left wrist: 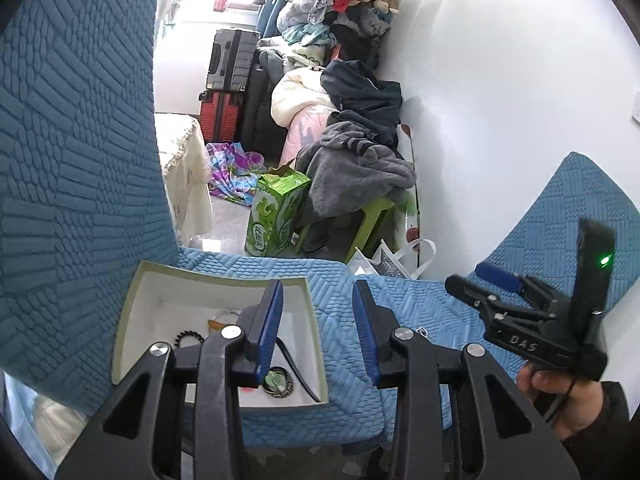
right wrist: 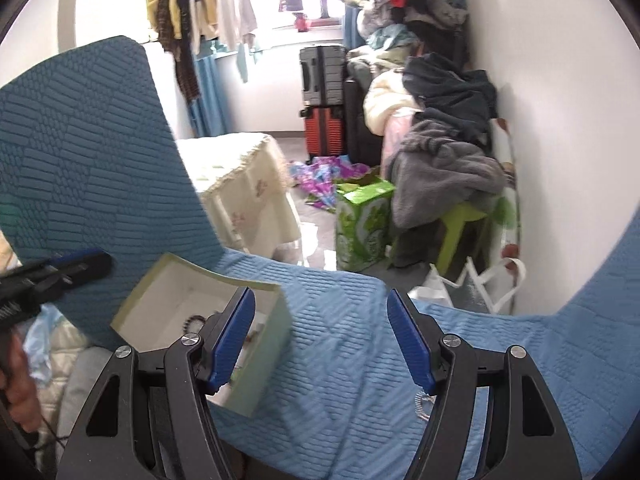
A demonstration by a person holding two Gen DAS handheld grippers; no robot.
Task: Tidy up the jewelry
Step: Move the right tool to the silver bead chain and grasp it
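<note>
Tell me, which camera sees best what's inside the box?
The left wrist camera. It looks down into the box, so you can see a black beaded bracelet and a round green piece on the bottom. The right wrist camera sees the box more from the side, with the right claw covering much of the inside.

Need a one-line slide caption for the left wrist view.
Left tool open and empty above an open box of jewelry on a blue quilted cover; right tool alongside.
</note>
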